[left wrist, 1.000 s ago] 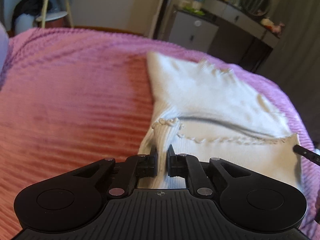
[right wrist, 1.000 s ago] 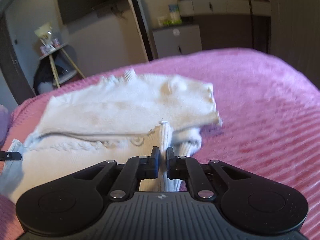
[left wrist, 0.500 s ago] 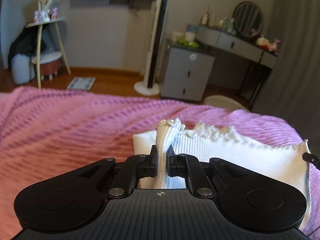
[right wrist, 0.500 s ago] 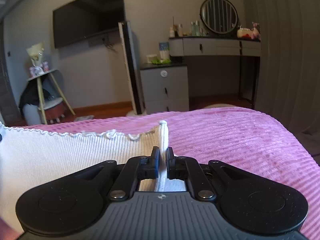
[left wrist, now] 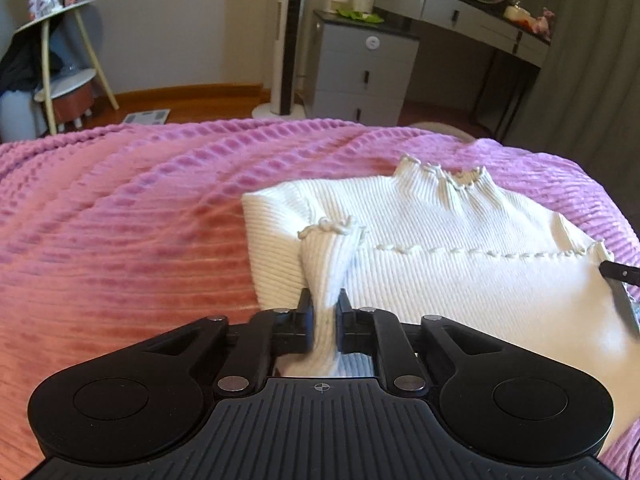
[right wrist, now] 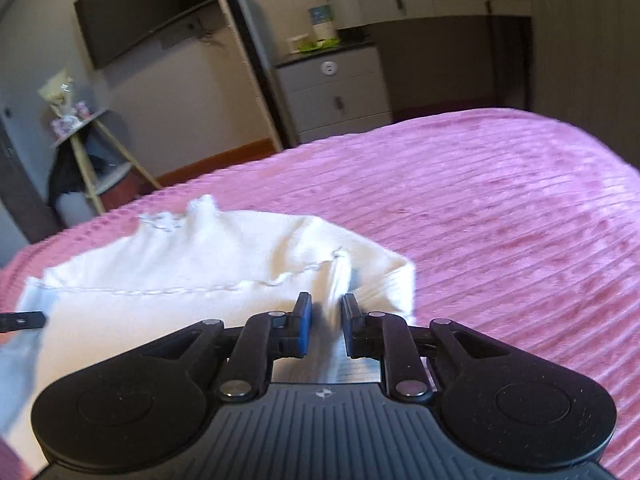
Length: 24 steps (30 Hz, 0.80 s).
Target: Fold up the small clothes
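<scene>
A small white ribbed knit top point(left wrist: 460, 264) lies on the pink bedspread point(left wrist: 120, 240), its scalloped hem folded up over the body toward the ruffled collar. My left gripper point(left wrist: 323, 300) is shut on the hem's left corner, which stands pinched between the fingers. In the right wrist view the top point(right wrist: 208, 264) lies ahead and to the left. My right gripper point(right wrist: 323, 306) has its jaws slightly apart around the hem's right corner, which is blurred between them. The right gripper's fingertip point(left wrist: 618, 272) shows at the left view's right edge.
The pink bedspread point(right wrist: 500, 220) runs to the bed's far edge. Beyond stand a grey drawer unit point(left wrist: 362, 76), a dressing table with a round mirror point(left wrist: 476, 20), a tower fan point(left wrist: 290, 36) and a side table point(left wrist: 60, 60). A curtain point(left wrist: 592, 52) hangs on the right.
Both grippers carried the hem up and forward, then lowered it onto the top's upper part. The right gripper's jaws have parted a little; the left stays shut on the corner.
</scene>
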{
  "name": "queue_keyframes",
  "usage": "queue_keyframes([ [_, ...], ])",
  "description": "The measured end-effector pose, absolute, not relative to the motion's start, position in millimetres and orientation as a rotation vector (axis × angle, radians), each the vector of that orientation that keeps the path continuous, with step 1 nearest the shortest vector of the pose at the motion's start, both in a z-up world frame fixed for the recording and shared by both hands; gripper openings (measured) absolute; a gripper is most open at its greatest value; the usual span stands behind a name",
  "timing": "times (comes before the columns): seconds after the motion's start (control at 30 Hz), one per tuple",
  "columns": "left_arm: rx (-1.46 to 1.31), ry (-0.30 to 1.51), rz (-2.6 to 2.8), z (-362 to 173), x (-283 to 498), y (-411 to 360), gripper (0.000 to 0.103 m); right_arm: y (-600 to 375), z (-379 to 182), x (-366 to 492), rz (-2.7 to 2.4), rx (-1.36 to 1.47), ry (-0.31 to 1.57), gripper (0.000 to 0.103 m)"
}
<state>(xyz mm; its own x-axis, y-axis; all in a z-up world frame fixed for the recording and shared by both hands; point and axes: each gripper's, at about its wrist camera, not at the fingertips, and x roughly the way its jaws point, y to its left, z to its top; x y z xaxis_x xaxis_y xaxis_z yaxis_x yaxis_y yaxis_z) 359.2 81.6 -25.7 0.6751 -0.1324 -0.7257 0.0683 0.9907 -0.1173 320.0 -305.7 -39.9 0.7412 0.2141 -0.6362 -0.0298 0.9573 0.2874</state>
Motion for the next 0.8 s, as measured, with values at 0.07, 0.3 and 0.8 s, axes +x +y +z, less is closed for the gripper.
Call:
queue_keyframes([
  [0.07, -0.064, 0.798, -0.093, -21.3, 360.3, 77.6, 0.01, -301.8, -39.3, 318.5, 0.151, 0.252, 0.721, 0.007],
  [0.3, 0.031, 0.605, -0.005, 25.2, 369.2, 64.9, 0.01, -286.6, -7.6, 321.6, 0.079, 0.112, 0.563, 0.006],
  [0.8, -0.132, 0.763, -0.007, -32.2, 318.9, 73.9, 0.065, -291.7, -19.4, 270.5, 0.136, 0.218, 0.621, 0.044],
])
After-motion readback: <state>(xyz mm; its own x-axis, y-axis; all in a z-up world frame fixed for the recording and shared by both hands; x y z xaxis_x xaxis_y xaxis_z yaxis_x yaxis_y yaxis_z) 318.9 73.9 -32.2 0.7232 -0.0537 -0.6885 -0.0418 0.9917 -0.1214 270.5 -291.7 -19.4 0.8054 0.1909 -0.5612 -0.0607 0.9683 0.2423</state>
